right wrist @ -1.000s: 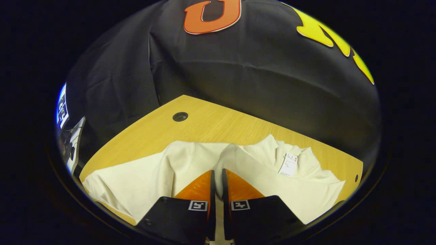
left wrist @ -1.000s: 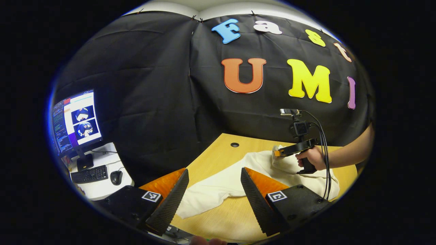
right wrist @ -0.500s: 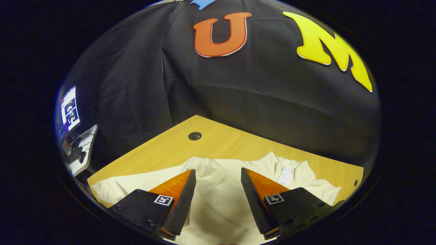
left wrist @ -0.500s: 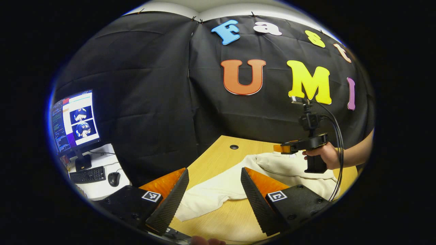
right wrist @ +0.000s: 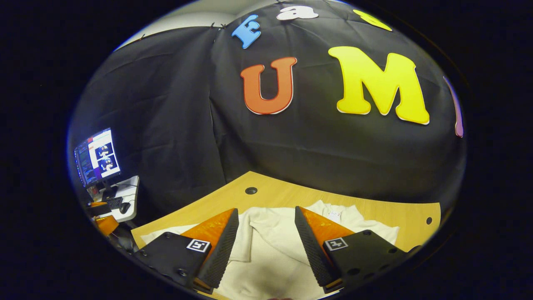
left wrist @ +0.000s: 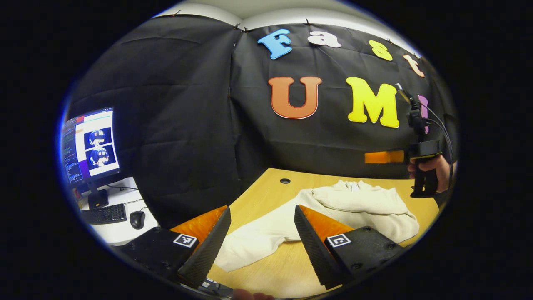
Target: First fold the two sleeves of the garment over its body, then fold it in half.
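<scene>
monitor [left wrist: 89, 146]: far left on a side desk with keyboard [left wrist: 103, 213] and mouse [left wrist: 137, 219]; not part of the job.
left gripper [left wrist: 262, 233]: jaws wide apart, nothing between them, hovering over the near-left part of the table, above the loose sleeve.
table [left wrist: 266, 189]: light wood, cable hole [left wrist: 285, 181] toward the back.
garment [left wrist: 354, 206]: cream top lying on the table, right of centre in the left gripper view; collar end toward the back wall.
left sleeve [left wrist: 254, 241]: stretched out flat on the wood toward the left gripper, not yet folded over the body.
right sleeve [right wrist: 277, 227]: looks already laid across the body, a flap with a clear edge between the right gripper's fingers in the right gripper view.
right gripper [right wrist: 263, 246]: jaws apart, empty, above the garment and not touching it; in the left gripper view it is held in a hand [left wrist: 433, 168] up at the far right, well clear of the cloth.
step: judged as first sleeve done, second sleeve pending; the half fold is not started.
next move: left gripper drops onto the loose sleeve near its cuff, pinches one layer, carries it across onto the body.
risk: thin fabric flat on wood, so the lower finger has to get under the edge or the pinch slips.
</scene>
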{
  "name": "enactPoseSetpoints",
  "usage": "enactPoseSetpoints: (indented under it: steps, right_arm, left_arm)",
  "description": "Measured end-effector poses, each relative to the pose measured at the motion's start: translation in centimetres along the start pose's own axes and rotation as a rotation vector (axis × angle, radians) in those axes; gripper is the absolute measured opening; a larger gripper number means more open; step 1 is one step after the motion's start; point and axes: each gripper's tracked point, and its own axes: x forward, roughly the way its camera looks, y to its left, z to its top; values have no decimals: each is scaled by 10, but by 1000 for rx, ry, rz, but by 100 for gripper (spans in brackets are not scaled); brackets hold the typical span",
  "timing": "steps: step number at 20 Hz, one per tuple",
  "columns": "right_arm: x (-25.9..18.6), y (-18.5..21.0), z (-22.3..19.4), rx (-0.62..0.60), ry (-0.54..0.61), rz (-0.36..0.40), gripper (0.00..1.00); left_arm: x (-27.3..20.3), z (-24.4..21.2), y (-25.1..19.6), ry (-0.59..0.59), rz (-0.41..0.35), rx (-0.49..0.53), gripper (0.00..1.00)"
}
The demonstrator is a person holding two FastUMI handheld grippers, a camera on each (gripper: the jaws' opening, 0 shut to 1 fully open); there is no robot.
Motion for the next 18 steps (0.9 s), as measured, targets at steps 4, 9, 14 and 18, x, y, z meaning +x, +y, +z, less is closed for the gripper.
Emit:
enactPoseSetpoints:
  steps: [4,9,14,18]
  right_arm:
    - [-48,-2,8,-21,-17,10,84]
    - [-90,-11,-11,-21,29,5,84]
    - [-117,-24,-25,-29,65,-31,84]
    - [-130,-34,-36,-4,95,-61,84]
  left_arm:
    - [-5,-43,22,89,4,44,98]
    - [-3,-100,51,191,5,93,98]
    - [18,-149,77,259,7,124,98]
    - [40,-175,101,296,29,148,100]
